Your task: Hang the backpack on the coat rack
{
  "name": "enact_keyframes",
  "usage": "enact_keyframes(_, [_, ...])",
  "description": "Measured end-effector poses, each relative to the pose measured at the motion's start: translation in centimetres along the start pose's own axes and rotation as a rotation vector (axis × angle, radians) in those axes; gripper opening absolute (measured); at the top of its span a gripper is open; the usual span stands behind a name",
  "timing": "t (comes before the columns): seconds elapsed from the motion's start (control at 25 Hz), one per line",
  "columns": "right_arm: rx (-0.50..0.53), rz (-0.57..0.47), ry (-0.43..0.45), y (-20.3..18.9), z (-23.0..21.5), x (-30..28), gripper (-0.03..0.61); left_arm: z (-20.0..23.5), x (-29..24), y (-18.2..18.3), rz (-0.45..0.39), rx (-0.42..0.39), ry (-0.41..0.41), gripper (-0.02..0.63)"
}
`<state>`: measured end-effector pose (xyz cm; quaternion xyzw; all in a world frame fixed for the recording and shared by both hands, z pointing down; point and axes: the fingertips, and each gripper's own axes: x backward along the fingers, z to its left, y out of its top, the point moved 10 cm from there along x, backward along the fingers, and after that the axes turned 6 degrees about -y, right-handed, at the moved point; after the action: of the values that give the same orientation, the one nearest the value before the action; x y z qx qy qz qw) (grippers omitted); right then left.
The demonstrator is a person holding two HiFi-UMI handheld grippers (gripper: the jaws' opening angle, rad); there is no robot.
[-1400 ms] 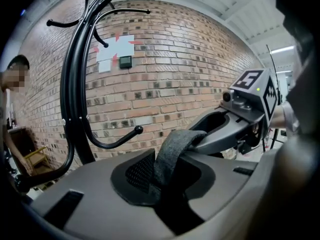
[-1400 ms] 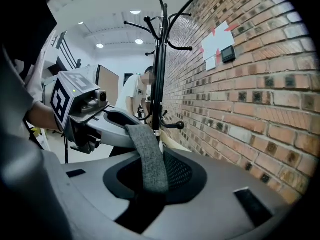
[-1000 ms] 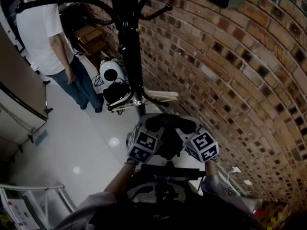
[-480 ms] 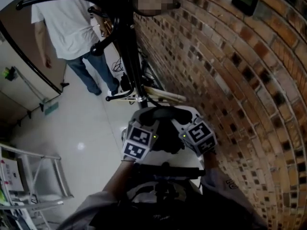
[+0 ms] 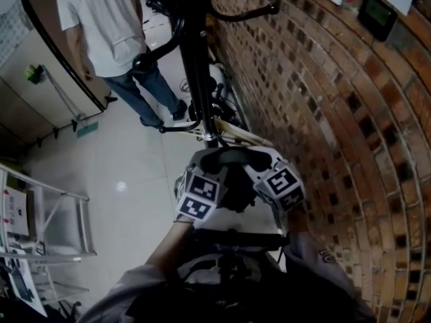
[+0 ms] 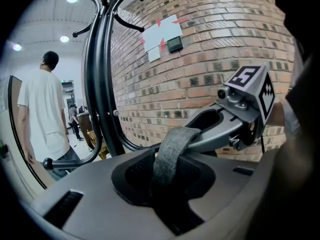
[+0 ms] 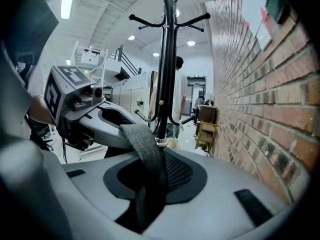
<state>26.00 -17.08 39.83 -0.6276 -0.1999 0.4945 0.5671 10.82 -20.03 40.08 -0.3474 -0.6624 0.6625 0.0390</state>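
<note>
Coat rack (image 5: 200, 79): slid right in my view since a second ago;
Left gripper (image 6: 165, 184): jaws pinching grey strap (image 6: 172, 144);
Right gripper (image 7: 150, 184): pinching same strap;
Backpack (image 5: 237, 195): hanging beneath both, near rack

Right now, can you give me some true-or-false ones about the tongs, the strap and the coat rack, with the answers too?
1. The left tongs and the right tongs grip the same grey strap. True.
2. The strap hangs on the coat rack. False: it is in the tongs, and the hooks at the top are bare.
3. The wall beside the rack is brick. True.
4. The person in the white shirt is sitting down. False: the person is standing on the floor past the rack.
5. The coat rack is white. False: it is black.
</note>
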Motion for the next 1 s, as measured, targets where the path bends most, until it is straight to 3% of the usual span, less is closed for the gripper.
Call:
enact_keyframes(0.52, [0.069, -0.019, 0.096, 0.7, -1.8, -2.4, 0.098, 0.4, -0.5, -0.4, 0.014, 0.005, 0.018, 0.094])
enact_keyframes(0.72, [0.095, 0.019, 0.100, 0.6, -1.7, -4.2, 0.098, 1.5, -1.1, -1.6, 0.039, 0.057, 0.031, 0.094])
enact_keyframes(1.0, [0.058, 0.028, 0.105, -0.1, -1.7, -6.2, 0.098, 3.0, -1.9, -2.3, 0.044, 0.064, 0.043, 0.094])
